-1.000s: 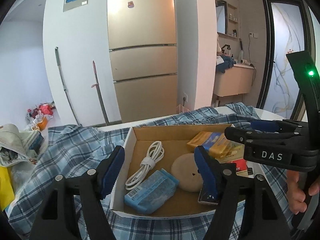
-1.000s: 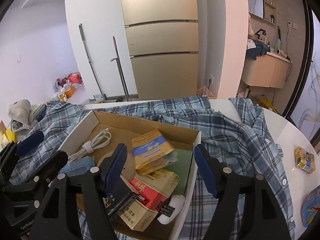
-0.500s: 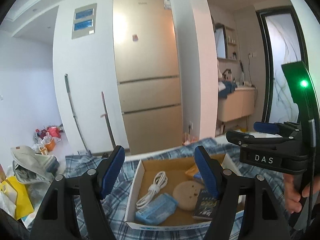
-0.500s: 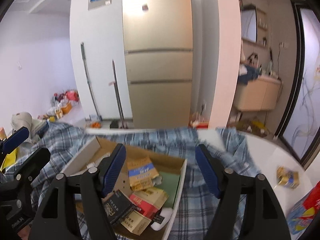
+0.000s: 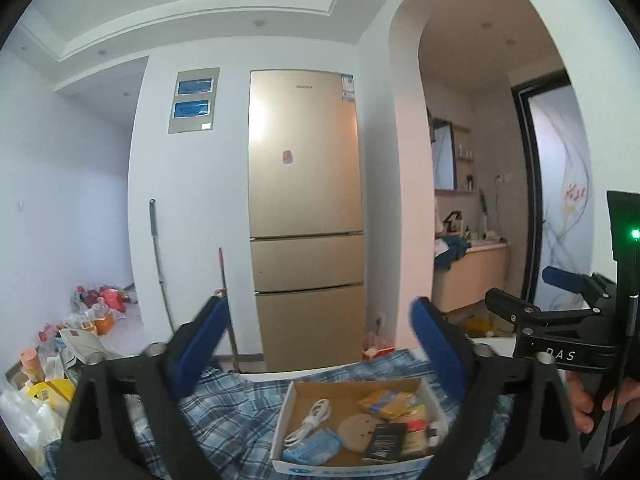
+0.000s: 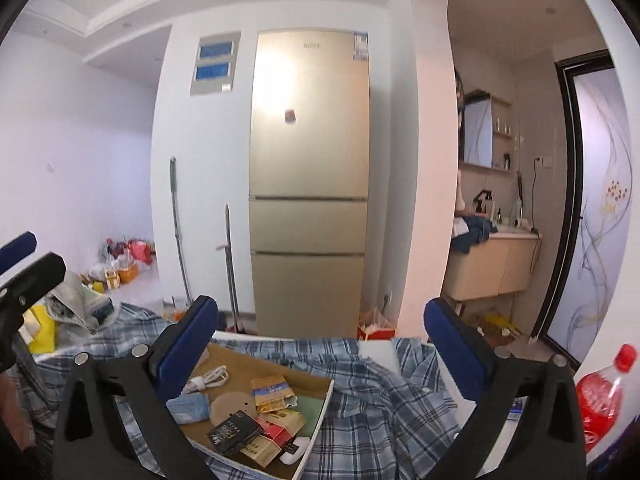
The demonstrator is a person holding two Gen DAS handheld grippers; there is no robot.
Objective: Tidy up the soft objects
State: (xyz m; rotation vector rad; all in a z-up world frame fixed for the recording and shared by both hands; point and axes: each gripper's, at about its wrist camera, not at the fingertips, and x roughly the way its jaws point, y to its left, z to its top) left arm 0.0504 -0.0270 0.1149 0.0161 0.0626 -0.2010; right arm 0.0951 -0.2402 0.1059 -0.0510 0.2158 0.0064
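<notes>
Starting at the left, your left gripper [image 5: 320, 332] is raised above the table with its 2 blue pads spread wide and nothing between them. Below it the plaid shirt [image 5: 224, 420] lies rumpled across the table, running under the cardboard box [image 5: 424, 390] and reaching the far edge. That shirt is the soft thing you are here to organize, and it is pinned by the box.

In the box, from left to right, you have a white cable [image 5: 310, 420], a blue tissue pack [image 5: 316, 446], a round tan disc [image 5: 358, 430] and a heap of small cartons [image 6: 276, 432].

Your right gripper [image 6: 320, 332] is likewise spread open and empty, hovering over the box's right side and the shirt's bunched right half [image 6: 384, 392]. Near the table's right edge stands a red bottle [image 6: 600, 404].

The main risk, as I judge it, is pulling the shirt while the box sits on it: the box would slide or tip and spill the cartons. Grabbing only 1 layer of a fold could drag the cloth unevenly, and a sweep to the right might knock the bottle over. Both grippers are well above the cloth, so a hasty descent could land on the box rim instead.
</notes>
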